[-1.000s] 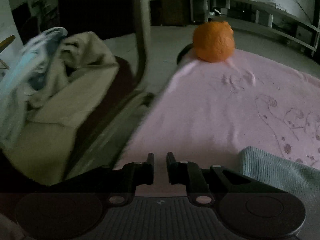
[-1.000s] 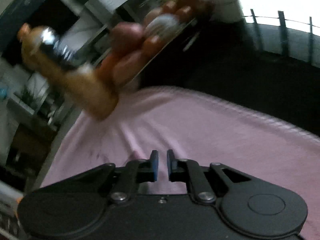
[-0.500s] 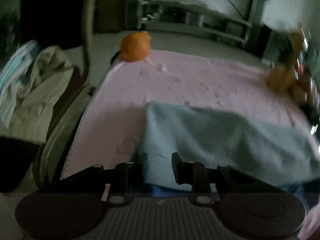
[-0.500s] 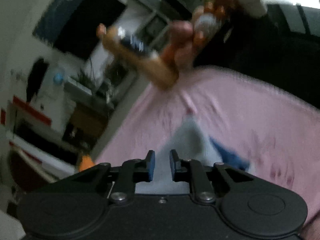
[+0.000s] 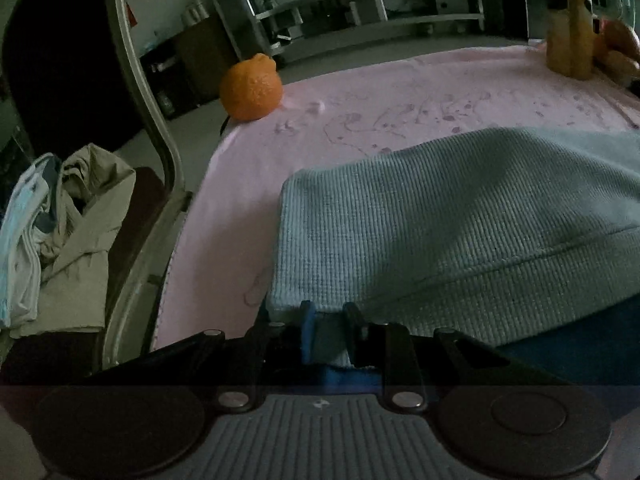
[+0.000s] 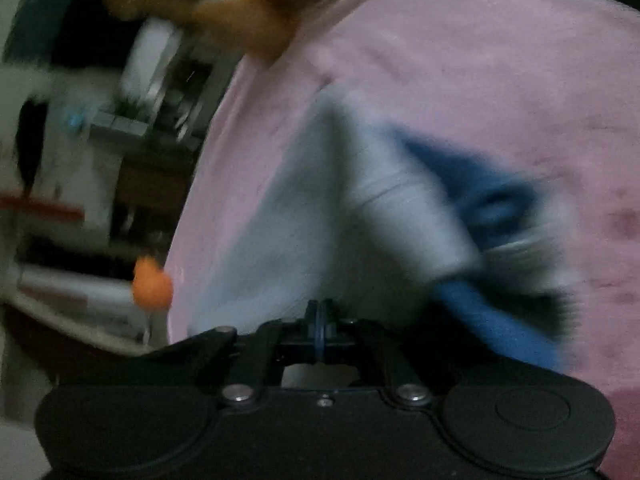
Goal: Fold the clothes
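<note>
A pale grey-green waffle-knit garment (image 5: 440, 220) with blue parts lies on the pink cloth-covered table (image 5: 240, 208). My left gripper (image 5: 329, 320) is at the garment's near edge, its jaws a little apart with the knit edge between them. In the blurred right wrist view the same garment (image 6: 304, 208) spreads ahead, with a blue part (image 6: 480, 200) at its right. My right gripper (image 6: 319, 316) has its jaws pressed together at the garment's near edge; I cannot see cloth between the tips.
An orange (image 5: 251, 90) sits at the table's far left corner. A tan bottle-like object (image 5: 568, 32) with other items stands at the far right. A chair (image 5: 156, 132) with piled clothes (image 5: 68, 220) stands left of the table. Shelves line the far wall.
Both grippers have come down to the garment's near edge. The left jaws have closed in around the knit edge and the right jaws have shut. The right view is still moving.
</note>
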`<act>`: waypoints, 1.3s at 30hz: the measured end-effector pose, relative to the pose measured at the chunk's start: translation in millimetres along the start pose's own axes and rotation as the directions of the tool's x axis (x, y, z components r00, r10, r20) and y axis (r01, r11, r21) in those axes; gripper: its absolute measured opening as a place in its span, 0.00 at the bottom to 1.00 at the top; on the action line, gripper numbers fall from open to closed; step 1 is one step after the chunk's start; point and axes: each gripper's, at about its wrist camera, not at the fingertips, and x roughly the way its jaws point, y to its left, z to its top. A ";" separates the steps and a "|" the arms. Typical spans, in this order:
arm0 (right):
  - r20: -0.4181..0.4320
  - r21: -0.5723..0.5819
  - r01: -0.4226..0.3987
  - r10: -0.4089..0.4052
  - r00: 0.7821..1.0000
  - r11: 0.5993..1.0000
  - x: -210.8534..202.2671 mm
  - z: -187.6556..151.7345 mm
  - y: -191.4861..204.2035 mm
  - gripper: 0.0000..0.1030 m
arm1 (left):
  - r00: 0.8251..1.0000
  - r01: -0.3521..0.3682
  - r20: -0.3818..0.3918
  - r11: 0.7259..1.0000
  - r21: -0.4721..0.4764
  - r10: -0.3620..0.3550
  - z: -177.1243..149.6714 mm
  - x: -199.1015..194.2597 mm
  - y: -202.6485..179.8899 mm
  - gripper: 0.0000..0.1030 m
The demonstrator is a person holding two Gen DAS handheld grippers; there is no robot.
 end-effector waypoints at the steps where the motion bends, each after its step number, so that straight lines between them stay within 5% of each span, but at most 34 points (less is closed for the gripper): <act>1: 0.043 0.034 0.023 -0.025 0.999 0.999 -12.9 3.4 -9.1 0.00 | 1.000 0.015 0.004 1.000 -0.012 -0.015 -0.7 -1.0 3.9 0.24; 4: 0.076 0.122 -0.016 0.006 0.997 0.992 -38.4 6.9 -29.0 0.00 | 0.999 0.036 0.017 0.999 -0.041 -0.035 -3.2 -14.5 10.3 0.23; 7: 0.139 0.065 -0.008 -0.001 0.990 0.998 -66.2 -0.8 -26.7 0.02 | 0.998 0.050 0.031 0.996 -0.067 -0.048 -5.8 -31.5 14.3 0.25; 10: 0.202 0.019 0.019 -0.023 0.979 1.000 -87.7 -12.3 -22.3 0.19 | 0.996 0.080 0.043 0.993 -0.086 -0.076 -8.1 -44.7 10.6 0.26; 23: 0.012 -0.343 -0.074 0.083 0.997 0.936 -40.0 -73.1 49.0 0.19 | 0.976 0.207 0.075 0.978 -0.006 -0.206 0.8 -55.5 -43.3 0.27; 29: -0.009 -0.199 -0.082 0.082 0.997 0.977 -10.4 -66.9 42.7 0.19 | 0.973 0.229 -0.002 0.973 -0.024 -0.229 6.9 -21.6 -57.2 0.28; 32: -0.037 -0.124 -0.005 0.001 0.999 0.992 -3.0 -59.9 22.0 0.00 | 0.973 0.229 -0.012 0.973 -0.010 -0.230 4.2 -22.5 -56.9 0.28; 37: 0.014 -0.096 0.083 -0.082 0.997 0.992 -32.7 -47.4 -3.3 0.03 | 0.979 0.201 -0.017 0.979 0.016 -0.201 -7.2 -33.3 -48.4 0.31; 39: 0.048 -0.112 0.056 -0.051 0.998 0.992 -55.2 -45.1 -9.4 0.13 | 0.983 0.182 -0.010 0.983 0.028 -0.182 -12.0 -40.5 -44.5 0.30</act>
